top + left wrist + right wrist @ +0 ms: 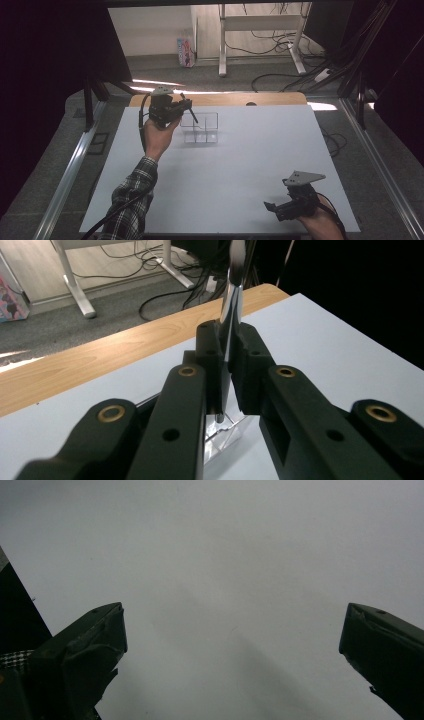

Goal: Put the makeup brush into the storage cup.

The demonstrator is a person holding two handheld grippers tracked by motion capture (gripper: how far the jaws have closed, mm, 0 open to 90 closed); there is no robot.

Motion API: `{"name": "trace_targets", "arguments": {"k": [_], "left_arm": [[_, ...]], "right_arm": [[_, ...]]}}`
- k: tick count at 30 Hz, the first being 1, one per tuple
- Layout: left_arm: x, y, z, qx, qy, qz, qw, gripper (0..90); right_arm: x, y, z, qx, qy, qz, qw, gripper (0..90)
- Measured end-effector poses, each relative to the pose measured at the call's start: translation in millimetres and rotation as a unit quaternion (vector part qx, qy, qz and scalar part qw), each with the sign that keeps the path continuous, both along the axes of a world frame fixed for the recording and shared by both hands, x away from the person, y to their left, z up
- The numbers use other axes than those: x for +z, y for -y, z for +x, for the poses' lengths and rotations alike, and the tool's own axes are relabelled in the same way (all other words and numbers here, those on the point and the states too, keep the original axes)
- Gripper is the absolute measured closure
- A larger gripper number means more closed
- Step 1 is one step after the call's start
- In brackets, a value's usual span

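Left gripper [227, 347] is clamped tight on a thin metal utensil [232, 300], held over the clear divided tray [200, 129] at the table's far side. Lower it straight into one compartment before releasing. Right gripper [232, 630] is wide open, holding nothing.

Black-and-white checked flannel sleeve [131, 200] at lower left of the high view, cuff near the wrist. Left gripper [186, 107] black, boxy, topped by a grey three-cornered plate, black cable looping down past the wrist. Right gripper [270, 206] at lower right, black too, with the same grey plate and a trailing cable. Matte black jaws in the left gripper view, studded with brass-ringed rivets and small round holes.
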State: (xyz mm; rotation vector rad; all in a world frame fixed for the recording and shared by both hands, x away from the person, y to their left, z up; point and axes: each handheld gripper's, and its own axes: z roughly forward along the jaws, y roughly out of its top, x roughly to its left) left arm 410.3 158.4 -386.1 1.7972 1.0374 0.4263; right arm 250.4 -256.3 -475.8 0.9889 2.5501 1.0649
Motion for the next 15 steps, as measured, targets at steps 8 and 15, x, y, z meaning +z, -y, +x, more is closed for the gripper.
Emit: {"name": "trace_targets", "arguments": {"k": [8, 15], "left_arm": [[-3.9, 9.2, 8.6, 0.007, 0.002, 0.017, 0.9998, 83.1], [-7.9, 14.0, 16.2, 0.01, 0.0, 0.024, 0.9997, 83.0]], "right_arm": [[0.0, 4.0, -1.5, -0.004, -0.004, 0.007, 1.0, 0.0], [0.0, 4.0, -1.6, -0.004, -0.003, 0.007, 1.0, 0.0]]}}
